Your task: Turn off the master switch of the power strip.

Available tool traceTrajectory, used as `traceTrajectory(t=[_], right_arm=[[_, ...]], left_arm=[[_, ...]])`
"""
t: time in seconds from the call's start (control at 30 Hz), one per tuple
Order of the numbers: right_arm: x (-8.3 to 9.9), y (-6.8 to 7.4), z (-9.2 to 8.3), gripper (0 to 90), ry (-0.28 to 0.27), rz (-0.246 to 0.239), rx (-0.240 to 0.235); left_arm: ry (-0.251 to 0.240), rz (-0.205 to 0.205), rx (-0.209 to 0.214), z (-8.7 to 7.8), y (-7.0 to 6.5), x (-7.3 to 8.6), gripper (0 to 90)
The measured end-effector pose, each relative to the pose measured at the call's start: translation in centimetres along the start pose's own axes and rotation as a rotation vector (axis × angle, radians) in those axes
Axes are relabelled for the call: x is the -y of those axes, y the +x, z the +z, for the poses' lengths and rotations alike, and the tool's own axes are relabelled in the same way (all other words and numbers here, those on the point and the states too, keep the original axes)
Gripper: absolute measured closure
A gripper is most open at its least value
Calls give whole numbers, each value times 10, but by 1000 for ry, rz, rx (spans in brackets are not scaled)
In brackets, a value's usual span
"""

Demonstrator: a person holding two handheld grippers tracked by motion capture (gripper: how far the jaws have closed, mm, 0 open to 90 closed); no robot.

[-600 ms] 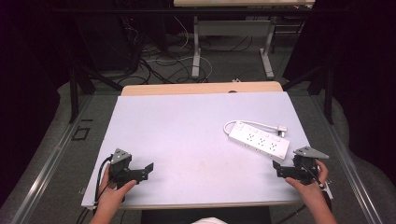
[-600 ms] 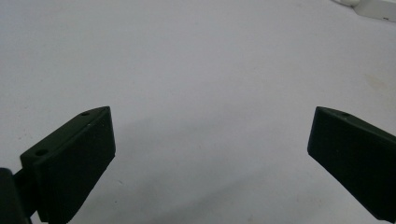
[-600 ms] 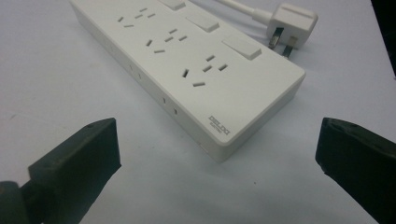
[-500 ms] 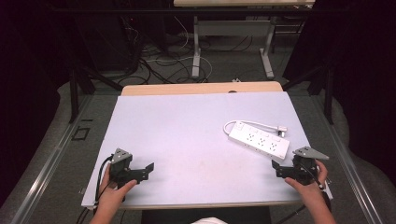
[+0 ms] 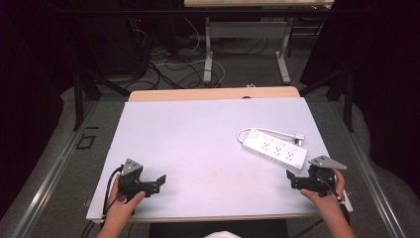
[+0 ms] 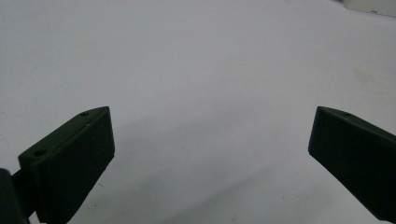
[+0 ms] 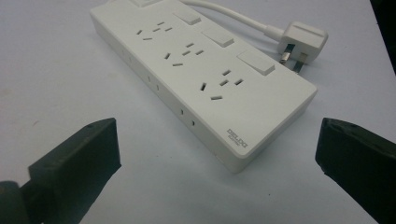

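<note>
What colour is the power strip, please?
White, plug and cable included; the power strip shows best in the right gripper view.

The white tabletop (image 5: 198, 144) is left bare across its left half and middle, so wide free passage is offered there. The only obstacle on it is a white power strip (image 5: 275, 149), laid flat at the right, with its cord (image 5: 267, 131) looped behind it and its plug (image 7: 304, 36) resting on the surface beyond the far end. The left gripper (image 5: 157, 181) is held wide apart over bare surface near the front edge. The right gripper (image 5: 292, 179) is held with jaws spread just short of the strip's near corner, apart from it. A narrow bare band is left between the strip and the right edge.
</note>
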State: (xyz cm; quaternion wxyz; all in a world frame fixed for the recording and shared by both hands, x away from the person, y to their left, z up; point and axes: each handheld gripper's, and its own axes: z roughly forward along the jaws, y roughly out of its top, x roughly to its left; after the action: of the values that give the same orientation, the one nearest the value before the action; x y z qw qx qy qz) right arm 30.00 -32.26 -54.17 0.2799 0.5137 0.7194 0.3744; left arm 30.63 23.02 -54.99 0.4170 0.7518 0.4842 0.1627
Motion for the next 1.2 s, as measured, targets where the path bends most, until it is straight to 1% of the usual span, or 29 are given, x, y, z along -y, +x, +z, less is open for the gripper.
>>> traceTrajectory(t=[0.03, 0.1, 0.13, 0.17, 0.2, 0.23, 0.27, 0.33, 0.37, 0.43, 0.47, 0.5, 0.53, 0.6, 0.63, 0.67, 0.8, 0.83, 0.87, 0.9, 0.93, 1.0, 1.07, 1.2], right_arm=[[0, 1, 0, 0, -2, 6, 2], [0, 2, 0, 0, 1, -10, -3], [-1, 4, 0, 0, 7, -8, 0], [-1, 3, 1, 0, -2, -30, -10], [-1, 5, 1, 0, 1, -27, -12], [-2, 6, 0, 0, 2, -25, -16], [-2, 6, 0, 0, 2, -40, -16], [-3, 9, 0, 0, -2, -27, -15], [-3, 9, 0, 0, 2, -34, -22], [-4, 11, 0, 0, -5, -34, -19], [-4, 12, 0, 0, -3, -38, -31], [-5, 13, 0, 0, -3, -38, -36], [-5, 13, 0, 0, -9, -39, -32], [-6, 14, 0, 0, -7, -49, -44], [-7, 15, 0, 0, -4, -53, -58], [-7, 16, 1, 0, -1, -59, -66], [-8, 19, 2, 0, 14, -65, -77], [-9, 20, 3, 1, 14, -67, -81], [-10, 21, 3, 3, 8, -80, -86], [-10, 22, 3, 4, 12, -73, -89], [-11, 23, 3, 4, 11, -78, -95], [-13, 25, 4, 6, 13, -75, -89], [-15, 26, 5, 6, 14, -82, -105], [-19, 30, 6, 14, 19, -92, -110]], left_arm=[[4, 2, 3, -1, 0, 0, 4], [-1, 8, -1, -1, -1, 0, 4], [-10, 11, 2, -1, -1, 0, 4], [-9, 11, 1, -2, -1, -1, 4], [-24, 9, -9, -1, -2, 0, 4], [-17, 13, -8, -2, -2, -1, 4], [-24, 14, -16, -1, -3, 0, 4], [-11, 19, -14, -1, -3, 0, 4], [-21, 19, -18, 0, -4, 0, 4], [-15, 22, -14, 0, -4, 0, 4], [-14, 23, -14, 0, -5, 0, 4], [-5, 26, -9, -1, -5, 0, 4], [-7, 29, -7, -1, -5, 0, 4], [-7, 31, -6, 0, -5, 0, 4], [-2, 39, -9, -1, -5, 0, 4], [-3, 32, -7, 0, -6, 0, 4], [-6, 32, -4, 0, -6, 0, 4], [-5, 34, -4, 0, -6, 0, 4], [-10, 33, -7, 0, -7, 0, 4], [-10, 32, -6, 0, -7, 0, 4], [-11, 33, -6, 1, -7, 0, 4], [-9, 34, -6, 0, -7, 0, 4], [-10, 34, -6, 0, -7, 0, 4], [-8, 26, -4, 1, -7, 1, 4]])
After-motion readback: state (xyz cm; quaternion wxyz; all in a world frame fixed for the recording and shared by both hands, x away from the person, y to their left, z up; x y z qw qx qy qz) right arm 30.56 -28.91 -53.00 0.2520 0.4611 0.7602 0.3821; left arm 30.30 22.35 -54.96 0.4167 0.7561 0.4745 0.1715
